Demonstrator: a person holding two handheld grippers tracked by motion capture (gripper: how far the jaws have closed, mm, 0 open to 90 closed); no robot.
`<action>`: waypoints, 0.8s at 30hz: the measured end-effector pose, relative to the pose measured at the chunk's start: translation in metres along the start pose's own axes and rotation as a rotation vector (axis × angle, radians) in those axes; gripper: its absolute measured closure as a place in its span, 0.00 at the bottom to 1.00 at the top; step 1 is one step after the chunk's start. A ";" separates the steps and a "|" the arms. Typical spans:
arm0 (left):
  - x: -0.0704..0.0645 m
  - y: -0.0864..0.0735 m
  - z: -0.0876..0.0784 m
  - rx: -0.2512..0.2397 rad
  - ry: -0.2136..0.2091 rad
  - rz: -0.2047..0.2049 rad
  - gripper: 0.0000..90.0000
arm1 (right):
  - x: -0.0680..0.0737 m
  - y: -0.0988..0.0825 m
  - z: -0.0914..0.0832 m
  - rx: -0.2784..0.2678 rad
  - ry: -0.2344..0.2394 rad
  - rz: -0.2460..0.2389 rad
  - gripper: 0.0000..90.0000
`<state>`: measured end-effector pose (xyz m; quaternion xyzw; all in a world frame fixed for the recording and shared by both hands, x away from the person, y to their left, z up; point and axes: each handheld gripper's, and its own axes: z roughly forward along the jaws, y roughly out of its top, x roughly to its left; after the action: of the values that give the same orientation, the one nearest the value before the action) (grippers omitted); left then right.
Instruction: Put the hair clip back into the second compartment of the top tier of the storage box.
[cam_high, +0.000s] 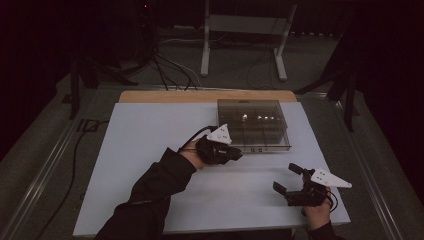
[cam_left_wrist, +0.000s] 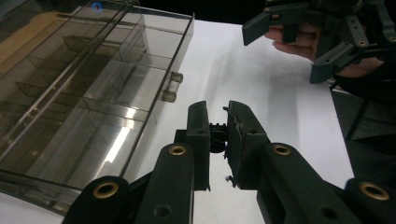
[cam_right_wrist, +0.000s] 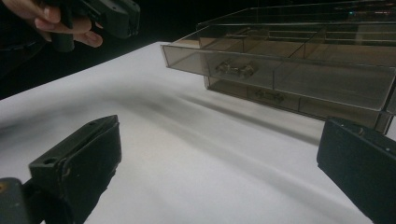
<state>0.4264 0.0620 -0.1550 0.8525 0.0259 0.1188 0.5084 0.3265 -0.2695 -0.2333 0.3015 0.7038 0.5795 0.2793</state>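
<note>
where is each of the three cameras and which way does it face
High view: above the person's side, looking forward and down on the white table; a dark sleeve, both hands and each hand-held gripper show.
Left gripper view: rides on the left hand-held gripper, looking along its nearly closed jaws past the clear box toward the right hand-held gripper.
Right gripper view: rides on the right hand-held gripper, jaws wide apart, facing across the table to the box.
Shared: the box and table appear in all three.
</note>
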 end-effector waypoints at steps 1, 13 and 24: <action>0.000 0.001 0.000 -0.003 0.000 -0.001 0.90 | 0.000 0.000 0.000 0.000 0.000 -0.001 0.00; 0.006 0.016 0.004 -0.023 0.011 -0.004 0.90 | 0.000 0.000 0.000 0.002 0.001 -0.002 0.00; 0.007 0.027 0.014 -0.035 0.023 -0.012 0.90 | 0.001 0.000 -0.001 0.003 0.002 -0.005 0.00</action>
<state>0.4345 0.0384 -0.1363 0.8419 0.0347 0.1260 0.5236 0.3257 -0.2695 -0.2330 0.2997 0.7056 0.5781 0.2796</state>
